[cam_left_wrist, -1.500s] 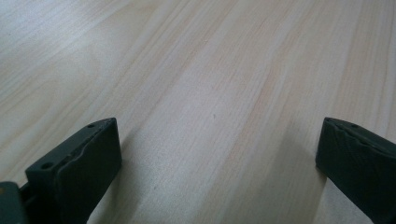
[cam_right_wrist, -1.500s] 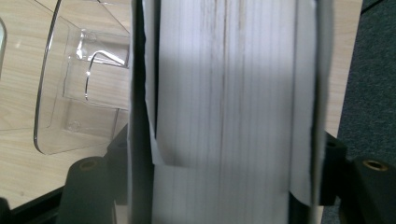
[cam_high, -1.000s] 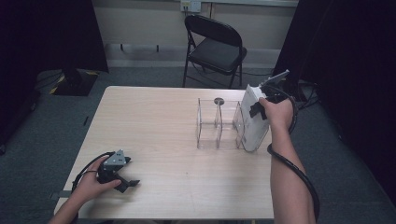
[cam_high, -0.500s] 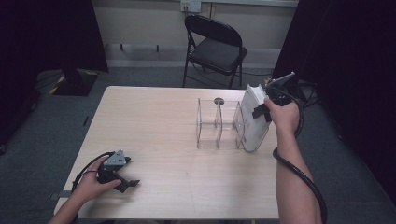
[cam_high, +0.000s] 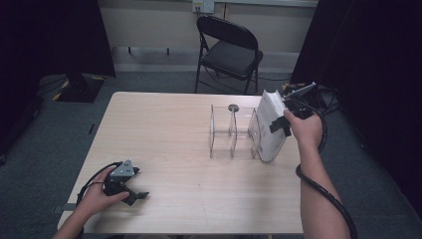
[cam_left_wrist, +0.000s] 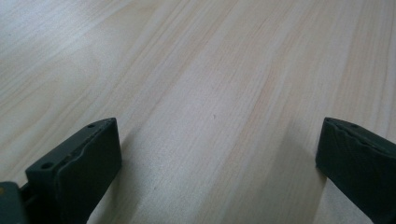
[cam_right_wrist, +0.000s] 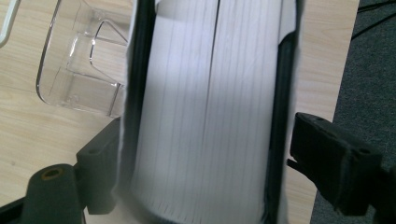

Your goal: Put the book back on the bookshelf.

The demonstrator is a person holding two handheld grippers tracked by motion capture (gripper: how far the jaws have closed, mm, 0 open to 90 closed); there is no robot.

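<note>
Thick white book (cam_right_wrist: 210,107), black covers, page edges showing, standing between spread right tool (cam_right_wrist: 205,163) jaws, left tool (cam_left_wrist: 215,158) apart.

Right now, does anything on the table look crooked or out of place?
Yes. The white book at the right end of the clear rack leans instead of standing straight, between the right gripper's jaws. A small dark disc lies just behind the rack.

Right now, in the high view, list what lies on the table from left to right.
left gripper → clear plastic organiser → white book → right gripper, its jaws around the book
</note>
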